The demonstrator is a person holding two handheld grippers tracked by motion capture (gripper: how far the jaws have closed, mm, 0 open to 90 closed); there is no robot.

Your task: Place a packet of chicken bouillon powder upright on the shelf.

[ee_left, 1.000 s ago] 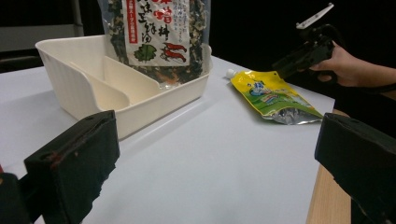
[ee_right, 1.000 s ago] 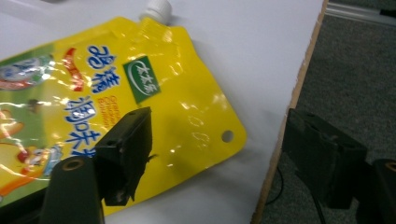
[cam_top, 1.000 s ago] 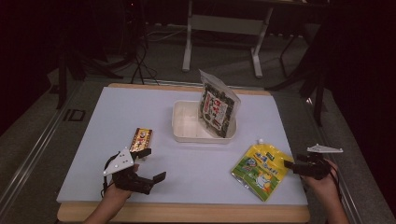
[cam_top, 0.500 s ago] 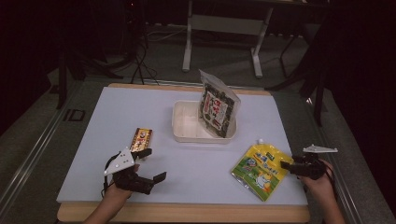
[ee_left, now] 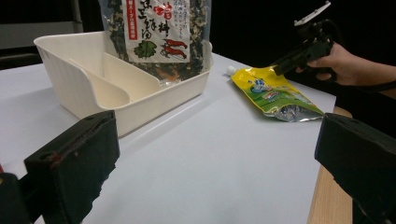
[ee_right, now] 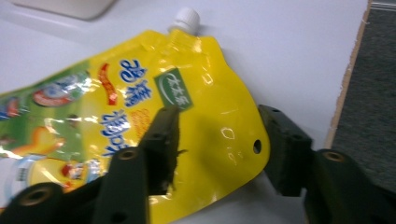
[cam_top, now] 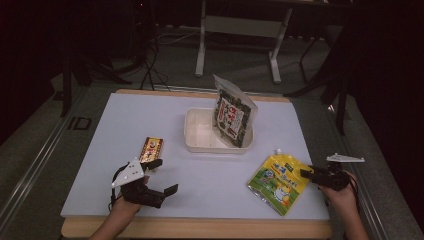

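**Yellow pouch bracketed, not yet lifted**

The yellow spouted pouch [cam_top: 280, 182] is seen flat on the white table [cam_top: 100, 150], at the lower right of the high view, just below the cream tray [cam_top: 192, 131]. Its near corner is straddled by the right gripper [ee_right: 217, 142] — the jaws have just been closing and stand about half apart, one over the pouch face, one beside its edge; whether a pad touches cannot be told. A seaweed bag [cam_top: 234, 116] is already leaned in the tray. The snack bar [cam_top: 151, 149] is untouched, beside the left gripper [cam_top: 165, 176], held wide open and empty — both items are judged left to be moved.
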